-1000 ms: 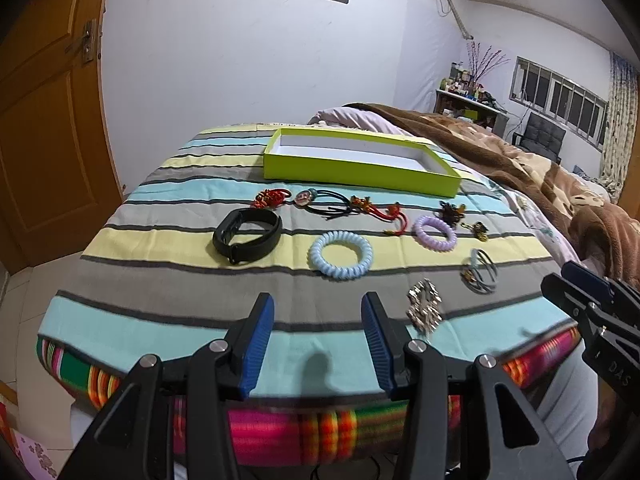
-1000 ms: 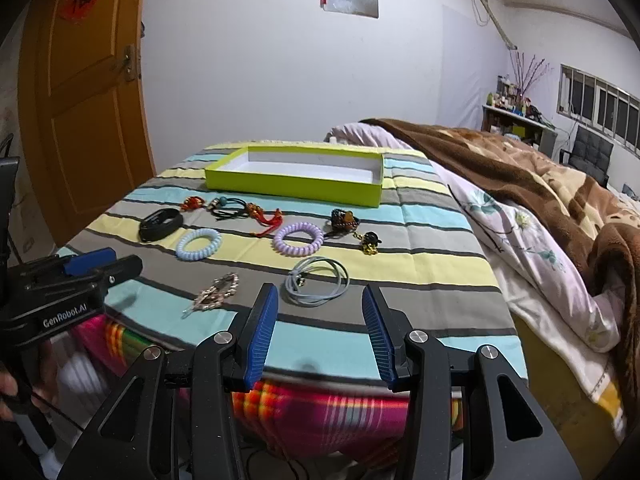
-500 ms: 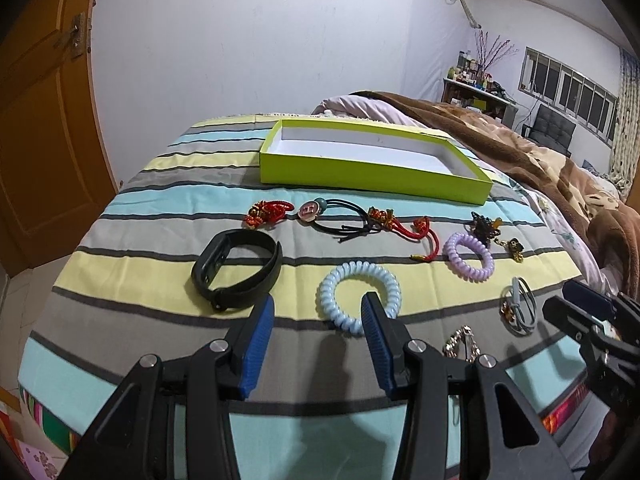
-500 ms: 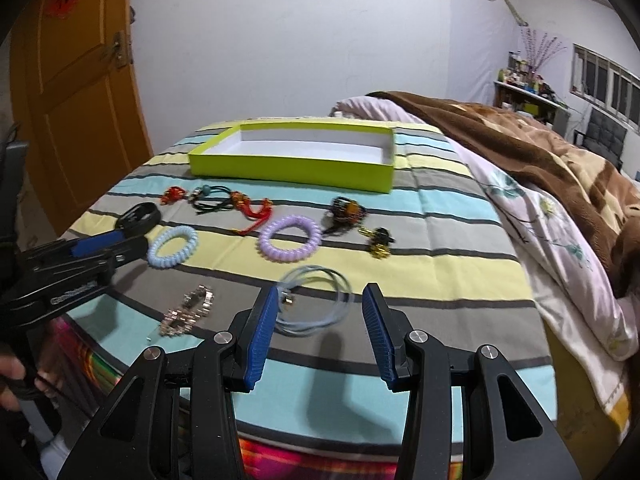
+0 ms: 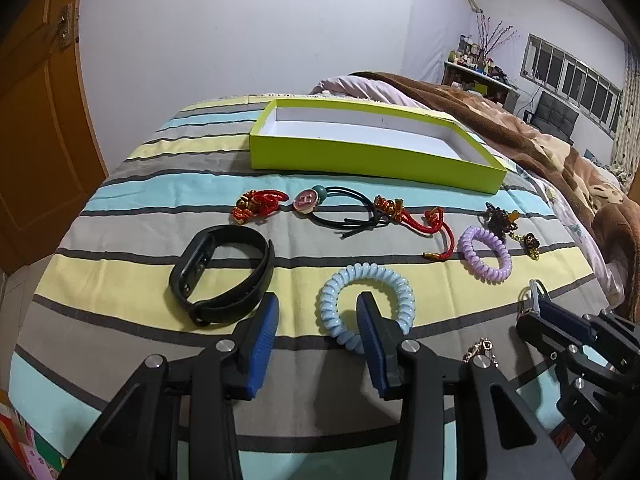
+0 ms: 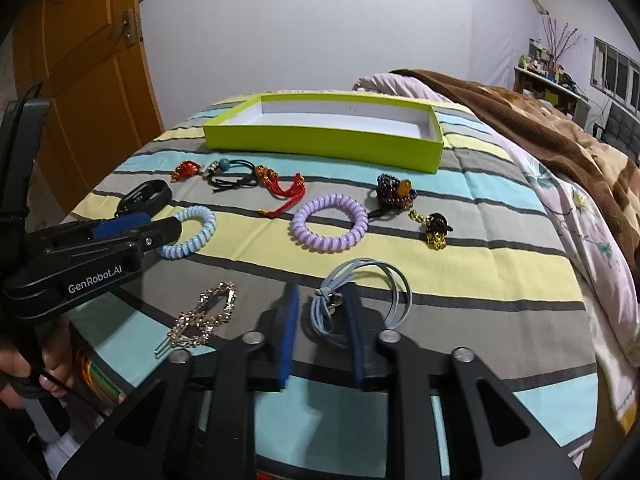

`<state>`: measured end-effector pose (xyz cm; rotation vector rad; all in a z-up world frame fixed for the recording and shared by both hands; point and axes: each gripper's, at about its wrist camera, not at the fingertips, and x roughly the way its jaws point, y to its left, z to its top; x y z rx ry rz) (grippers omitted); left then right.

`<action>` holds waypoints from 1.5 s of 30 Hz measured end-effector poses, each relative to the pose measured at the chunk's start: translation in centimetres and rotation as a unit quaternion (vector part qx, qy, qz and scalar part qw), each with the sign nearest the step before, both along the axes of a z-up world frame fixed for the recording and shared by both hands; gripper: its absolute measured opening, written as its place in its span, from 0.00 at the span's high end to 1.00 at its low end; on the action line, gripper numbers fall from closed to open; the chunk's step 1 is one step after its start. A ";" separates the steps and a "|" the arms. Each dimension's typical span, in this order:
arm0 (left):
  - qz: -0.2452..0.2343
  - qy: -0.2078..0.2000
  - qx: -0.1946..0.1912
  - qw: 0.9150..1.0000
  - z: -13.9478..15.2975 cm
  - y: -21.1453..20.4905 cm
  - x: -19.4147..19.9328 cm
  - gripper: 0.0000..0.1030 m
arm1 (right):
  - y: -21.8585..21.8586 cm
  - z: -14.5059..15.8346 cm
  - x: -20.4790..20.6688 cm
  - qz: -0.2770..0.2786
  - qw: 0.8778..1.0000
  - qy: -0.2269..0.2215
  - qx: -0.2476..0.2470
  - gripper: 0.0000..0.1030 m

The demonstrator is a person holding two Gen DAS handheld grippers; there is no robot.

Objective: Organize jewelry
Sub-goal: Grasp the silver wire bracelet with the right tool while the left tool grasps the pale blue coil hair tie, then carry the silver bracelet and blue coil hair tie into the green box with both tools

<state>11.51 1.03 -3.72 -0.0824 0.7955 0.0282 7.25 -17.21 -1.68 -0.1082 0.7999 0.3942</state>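
Snagging looks the main risk: the left hand-held gripper (image 5: 316, 322), jaws spread, straddles the near edge of the blue coil bracelet (image 5: 366, 304), and closing low could pinch the bedspread (image 5: 120, 280) too. The right hand-held gripper (image 6: 322, 326), also spread, brackets the grey cord loops (image 6: 360, 300), which may slip. Beyond both, the green box (image 6: 320, 140) appears empty.

You get even indoor light from overhead, with soft shadows on the bed (image 5: 120, 280) under both grippers. Fisheye bending curves the door (image 6: 80, 80) and darkens every corner.
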 end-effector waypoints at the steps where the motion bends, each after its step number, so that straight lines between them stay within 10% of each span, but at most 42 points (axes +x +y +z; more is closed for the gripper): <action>1: 0.001 0.001 0.008 1.000 0.0 -0.1 0.2 0.65 | -0.1 0.0 0.0 -0.001 1.000 0.001 0.000 0.83; 8: -0.015 0.003 0.042 0.999 0.0 -1.3 0.6 0.90 | -0.4 0.1 0.2 -0.003 1.000 0.002 0.002 0.88; 28: -0.032 -0.044 -0.005 0.998 3.8 -0.2 -1.1 0.91 | -1.5 3.6 -0.6 0.006 0.999 -0.036 0.023 0.88; 45: -0.034 -0.095 0.016 0.995 8.5 1.7 6.0 0.91 | -1.3 7.9 8.3 0.011 0.997 -0.068 0.022 0.88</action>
